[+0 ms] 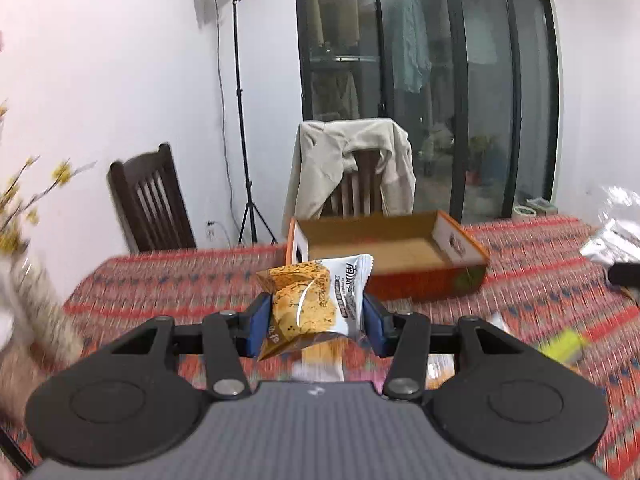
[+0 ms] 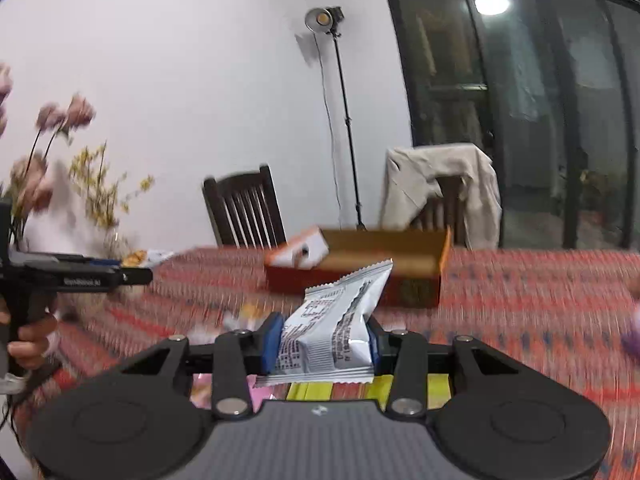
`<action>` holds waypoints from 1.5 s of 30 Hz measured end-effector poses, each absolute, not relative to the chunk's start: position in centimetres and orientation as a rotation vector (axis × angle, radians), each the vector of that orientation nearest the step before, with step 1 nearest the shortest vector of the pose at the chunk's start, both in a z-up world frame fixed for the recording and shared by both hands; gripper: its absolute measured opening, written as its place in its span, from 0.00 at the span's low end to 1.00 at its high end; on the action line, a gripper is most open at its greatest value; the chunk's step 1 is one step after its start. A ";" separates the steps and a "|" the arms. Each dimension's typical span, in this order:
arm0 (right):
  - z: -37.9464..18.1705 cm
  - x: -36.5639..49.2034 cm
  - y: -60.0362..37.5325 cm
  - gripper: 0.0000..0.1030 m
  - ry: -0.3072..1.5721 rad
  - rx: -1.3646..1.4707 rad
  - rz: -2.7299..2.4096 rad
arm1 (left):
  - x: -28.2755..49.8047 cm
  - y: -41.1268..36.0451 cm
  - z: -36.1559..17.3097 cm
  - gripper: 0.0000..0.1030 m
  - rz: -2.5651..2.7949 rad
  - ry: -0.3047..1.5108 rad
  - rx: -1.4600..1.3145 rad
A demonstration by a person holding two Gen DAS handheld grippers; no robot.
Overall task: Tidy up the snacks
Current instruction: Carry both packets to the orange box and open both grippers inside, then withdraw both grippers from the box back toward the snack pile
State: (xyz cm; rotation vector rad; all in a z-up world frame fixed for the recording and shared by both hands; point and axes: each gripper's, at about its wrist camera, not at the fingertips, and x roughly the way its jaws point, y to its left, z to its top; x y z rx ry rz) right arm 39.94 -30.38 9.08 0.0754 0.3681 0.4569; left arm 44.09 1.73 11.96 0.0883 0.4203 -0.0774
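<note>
My left gripper (image 1: 316, 320) is shut on a cookie packet (image 1: 316, 304), orange and white with a biscuit picture, held above the table. An open orange cardboard box (image 1: 400, 252) lies just beyond it on the red patterned tablecloth (image 1: 180, 280). My right gripper (image 2: 322, 340) is shut on a white packet (image 2: 336, 328) with its printed back showing, also held above the table. The same box (image 2: 380, 264) lies ahead of it. The left gripper shows at the left edge of the right wrist view (image 2: 136, 276), holding its cookie packet (image 2: 138, 258).
Loose snack packets lie under and beside the grippers: yellow ones (image 2: 400, 392), a pink one (image 2: 224, 392), a yellow one (image 1: 564, 346). A vase of flowers (image 2: 92, 200) stands at the table's left. Two chairs (image 1: 148, 204) and a light stand (image 1: 240, 120) are behind the table.
</note>
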 end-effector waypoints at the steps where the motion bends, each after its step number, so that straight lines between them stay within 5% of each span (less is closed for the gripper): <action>1: 9.9 42.0 -30.7 0.39 0.370 0.070 0.459 | 45.9 1.7 12.5 0.48 -0.082 0.426 0.076; 10: 12.8 64.7 -30.0 0.39 0.513 0.111 0.426 | 65.3 -0.8 13.3 0.48 -0.137 0.533 0.025; 18: 4.9 81.5 -27.6 0.39 0.700 0.146 0.278 | 81.4 -2.5 7.0 0.48 -0.111 0.676 -0.006; 25: -0.4 86.6 -26.2 0.40 0.788 0.075 0.211 | 87.8 -3.2 2.6 0.54 -0.091 0.763 0.065; 26: -0.9 87.4 -26.2 0.40 0.800 0.068 0.198 | 88.1 -3.2 2.1 0.63 -0.082 0.780 0.070; 28: -1.1 87.8 -25.9 0.44 0.797 0.042 0.180 | 88.4 -3.1 1.7 0.63 -0.072 0.775 0.076; 31: -0.6 87.6 -25.6 0.66 0.786 0.035 0.189 | 88.3 -2.5 1.7 0.69 -0.064 0.777 0.061; 39: 4.1 84.6 -26.6 0.71 0.762 0.025 0.225 | 83.3 -0.6 6.9 0.79 -0.066 0.692 0.077; 45: 9.9 77.9 -28.8 0.85 0.739 -0.010 0.231 | 75.7 1.4 9.4 0.81 -0.082 0.481 0.126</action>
